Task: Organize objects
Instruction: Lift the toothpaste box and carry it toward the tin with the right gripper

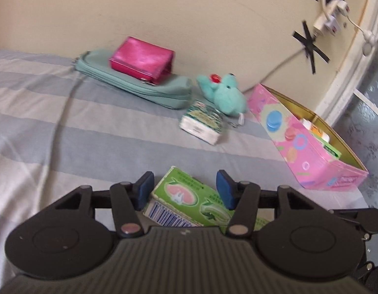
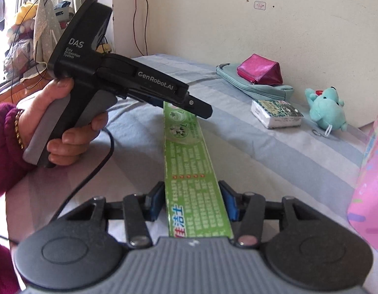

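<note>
- A long green toothpaste box [image 2: 189, 152] is held above the striped bedsheet [image 2: 274, 152], spanning from one gripper to the other.
- The right gripper [image 2: 192, 202] is clamped on the near end of the box: its blue pads [image 2: 230, 203] press both long sides, and the box runs forward away from the camera along the fingers.
- The left gripper [image 1: 185, 188] takes the far end of the same box [image 1: 181, 196]; in the left wrist view the barcode end sits between its blue pads [image 1: 224, 189], which lie against the box's sides, so it is gripping too.
- In the right wrist view that left gripper [image 2: 201, 109] shows from the side as a black pistol-shaped tool, its tip over the box's far end, held by a hand [image 2: 59, 122] with a maroon sleeve [image 2: 5, 142] and a gold bracelet.
- Past the box on the sheet lies a small tissue pack [image 1: 203, 123], just beside a teal plush toy [image 1: 224, 91] with a key ring.
- Farther back, against the wall, a teal pencil case [image 1: 140, 85] carries a shiny pink pouch [image 1: 142, 60] on top.
- To the right of the plush stands an open pink tin [image 1: 304, 142] with a gold inside, holding a few small packets.
- White plugs and a cable are taped to the wall [image 1: 189, 12] with black tape.
</note>
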{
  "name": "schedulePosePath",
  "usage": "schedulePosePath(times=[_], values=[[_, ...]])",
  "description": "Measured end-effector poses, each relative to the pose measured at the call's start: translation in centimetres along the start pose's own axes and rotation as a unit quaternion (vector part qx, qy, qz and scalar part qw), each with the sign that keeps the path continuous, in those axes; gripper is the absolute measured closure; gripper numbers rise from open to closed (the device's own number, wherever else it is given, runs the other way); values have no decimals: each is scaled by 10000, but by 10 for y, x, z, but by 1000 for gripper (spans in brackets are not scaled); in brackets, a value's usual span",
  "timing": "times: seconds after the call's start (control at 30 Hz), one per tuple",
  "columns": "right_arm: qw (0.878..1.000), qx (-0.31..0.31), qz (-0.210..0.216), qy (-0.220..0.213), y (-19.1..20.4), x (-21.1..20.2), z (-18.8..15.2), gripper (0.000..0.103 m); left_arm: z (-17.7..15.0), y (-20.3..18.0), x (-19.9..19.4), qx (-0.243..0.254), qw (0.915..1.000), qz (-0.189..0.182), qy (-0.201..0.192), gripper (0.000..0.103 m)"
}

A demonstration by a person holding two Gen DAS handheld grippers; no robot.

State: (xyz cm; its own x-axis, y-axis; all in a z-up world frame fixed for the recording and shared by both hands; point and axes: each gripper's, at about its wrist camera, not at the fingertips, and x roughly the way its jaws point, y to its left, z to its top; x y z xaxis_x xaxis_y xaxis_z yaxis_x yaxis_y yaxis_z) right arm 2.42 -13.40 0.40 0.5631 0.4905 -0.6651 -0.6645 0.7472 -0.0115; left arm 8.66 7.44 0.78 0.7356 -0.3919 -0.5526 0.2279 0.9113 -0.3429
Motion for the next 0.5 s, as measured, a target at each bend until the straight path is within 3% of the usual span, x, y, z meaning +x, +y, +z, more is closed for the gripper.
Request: schedulePosePath(times=[0.17,0.3,0.5], values=[[9994,238,-255,13,-19,-51,-44,57,-17,-64,23,571,9975,-314,289,43],[9964,635,-556,-34,-38,-94,-83,51,-39,-125,35,1467,9881,-274,364,44],[9872,1086,-1163,-101,-60,-151,-135,44,-54,-191,52,1953,9767,-584,670,44]])
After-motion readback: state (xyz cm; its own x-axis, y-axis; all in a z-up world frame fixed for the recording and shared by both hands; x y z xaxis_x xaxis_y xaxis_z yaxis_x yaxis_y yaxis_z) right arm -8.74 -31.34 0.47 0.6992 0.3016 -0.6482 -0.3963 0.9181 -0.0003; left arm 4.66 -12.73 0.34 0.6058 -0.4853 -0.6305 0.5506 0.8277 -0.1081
